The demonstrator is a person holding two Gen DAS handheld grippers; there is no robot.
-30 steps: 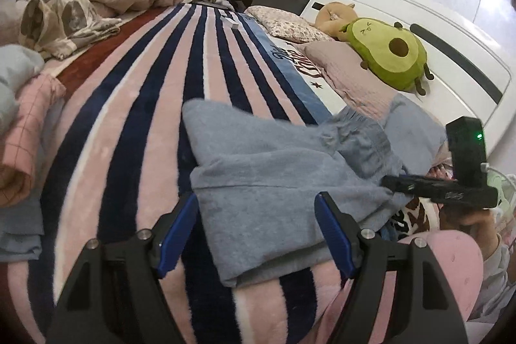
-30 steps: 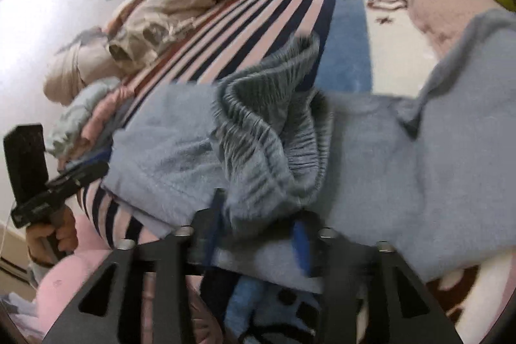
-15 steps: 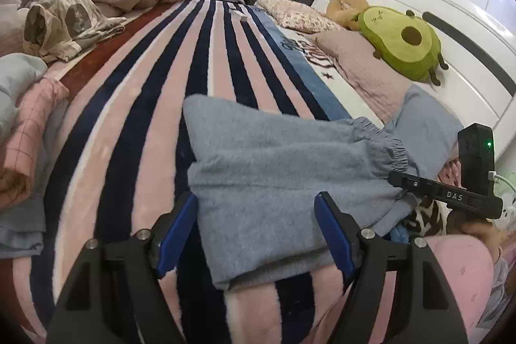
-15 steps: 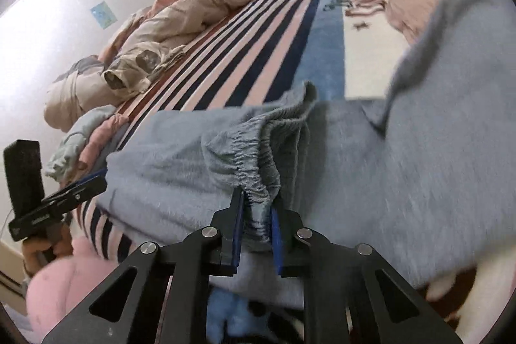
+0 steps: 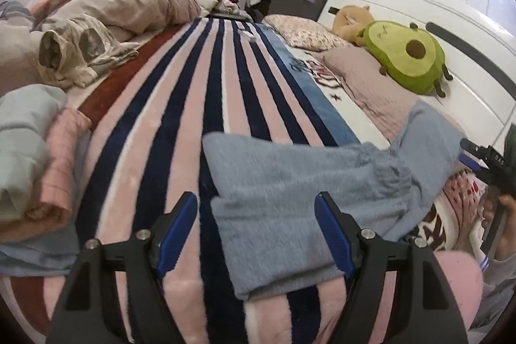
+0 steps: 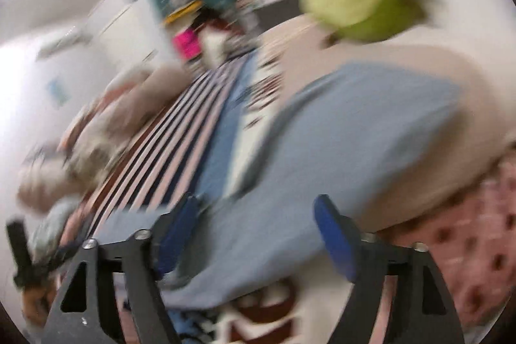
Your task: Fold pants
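Though one fold done, soft grey-blue fleece pants (image 5: 290, 199) on striped pink-navy plush blanket (image 5: 180, 124), far leg unfolded toward pillow. Left gripper (image 5: 258, 231) open, empty; right gripper (image 6: 258, 231) opening, empty.

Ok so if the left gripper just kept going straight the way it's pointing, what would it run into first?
Most likely the folded grey pants: they lie right ahead between the open left gripper fingers, on the striped blanket. Depth is unclear.
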